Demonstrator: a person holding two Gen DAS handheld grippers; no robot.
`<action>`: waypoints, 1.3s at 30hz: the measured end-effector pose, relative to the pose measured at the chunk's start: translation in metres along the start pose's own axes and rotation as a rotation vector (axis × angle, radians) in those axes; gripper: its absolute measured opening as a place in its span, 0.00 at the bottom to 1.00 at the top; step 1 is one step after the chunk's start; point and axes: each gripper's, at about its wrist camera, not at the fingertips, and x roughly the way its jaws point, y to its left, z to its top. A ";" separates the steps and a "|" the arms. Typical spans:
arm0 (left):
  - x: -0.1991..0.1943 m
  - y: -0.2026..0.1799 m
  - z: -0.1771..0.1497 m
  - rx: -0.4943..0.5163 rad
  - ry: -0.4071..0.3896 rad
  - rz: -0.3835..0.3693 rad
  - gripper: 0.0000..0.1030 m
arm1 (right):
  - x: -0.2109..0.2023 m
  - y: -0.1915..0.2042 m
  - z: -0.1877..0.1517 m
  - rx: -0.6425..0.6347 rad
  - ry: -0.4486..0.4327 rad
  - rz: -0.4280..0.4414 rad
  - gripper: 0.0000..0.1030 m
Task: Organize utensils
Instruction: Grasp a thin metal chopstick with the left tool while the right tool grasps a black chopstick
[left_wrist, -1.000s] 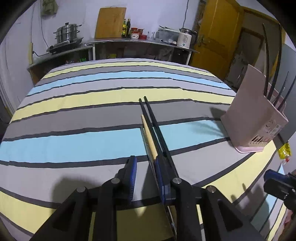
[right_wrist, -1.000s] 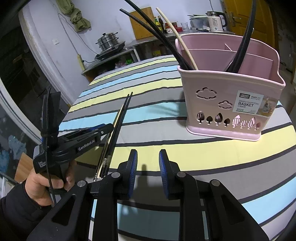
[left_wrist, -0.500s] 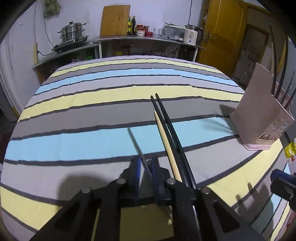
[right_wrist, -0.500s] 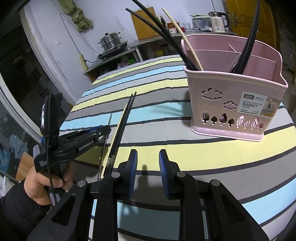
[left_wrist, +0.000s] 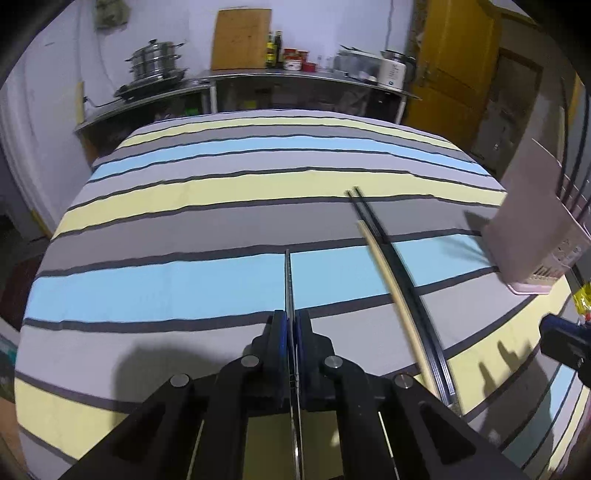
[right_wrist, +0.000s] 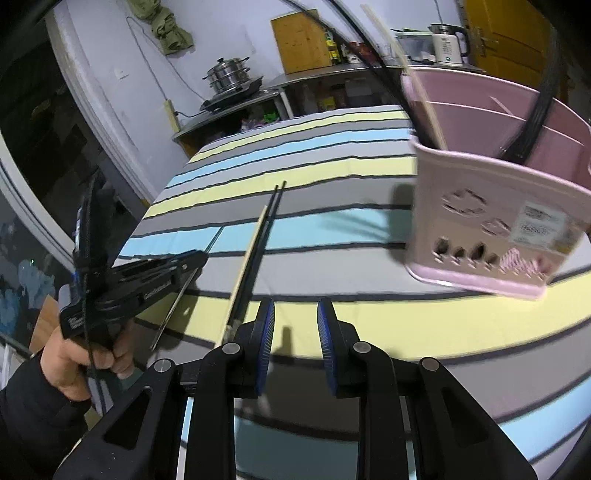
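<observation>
My left gripper is shut on a thin metal chopstick that sticks forward over the striped cloth; it also shows in the right wrist view. Two black chopsticks and a pale wooden chopstick lie on the table to its right, also seen in the right wrist view. The pink utensil basket stands at the right with several chopsticks upright in it. My right gripper is open and empty above the table's near edge.
The round table has a striped cloth. Behind it stands a steel counter with a steamer pot, a cutting board, bottles and a kettle. A yellow door is at the back right.
My left gripper closed on the metal chopstick and moved left with it, away from the three chopsticks lying on the cloth. The right gripper stayed open, and its view shifted left.
</observation>
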 end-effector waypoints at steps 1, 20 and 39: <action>-0.001 0.005 -0.001 -0.011 -0.002 0.007 0.05 | 0.004 0.003 0.003 -0.003 0.001 0.003 0.24; 0.009 0.023 0.015 -0.026 0.013 -0.041 0.06 | 0.112 0.028 0.055 -0.026 0.091 -0.023 0.24; 0.013 0.018 0.018 0.006 0.016 0.001 0.06 | 0.123 0.038 0.064 -0.112 0.124 -0.150 0.21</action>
